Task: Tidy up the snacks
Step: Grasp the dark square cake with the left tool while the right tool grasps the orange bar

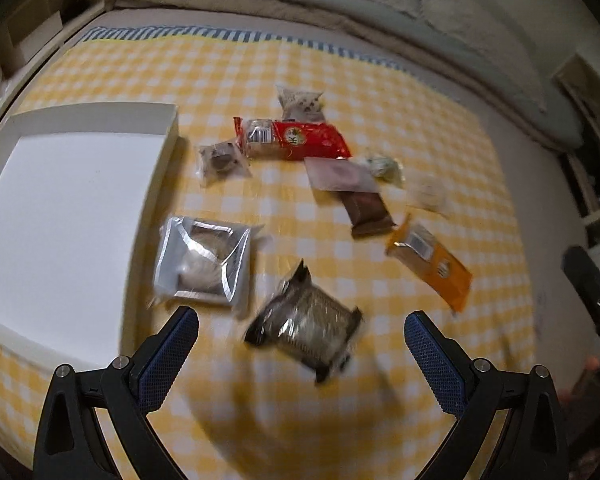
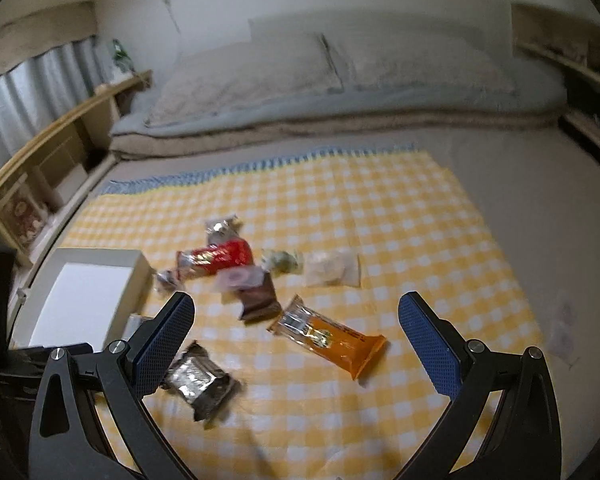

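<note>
Both grippers hang over a bed with a yellow checked cloth [image 2: 400,220] spread on it. The left gripper [image 1: 302,322] has its jaws wide apart and holds nothing. The right gripper [image 2: 296,308] also has its jaws wide apart and holds nothing. A white box [image 1: 60,216] sits at the left edge of the cloth, open on top. The snacks lie loose on the cloth, to the right of the box. A silver packet [image 1: 204,264] lies just beside the box. A dark shiny packet [image 1: 306,330] lies near it, closest to the left gripper, and it looks blurry. An orange packet [image 2: 328,334] lies toward the right side of the pile. A brown packet [image 1: 366,210] lies in the middle, with a pale pink packet [image 1: 340,176] partly on top of it. A red packet [image 1: 296,140] lies farther back, and a small clear packet [image 1: 222,158] lies between it and the box. A folded blanket [image 2: 340,100] lies past the far edge of the cloth.
</note>
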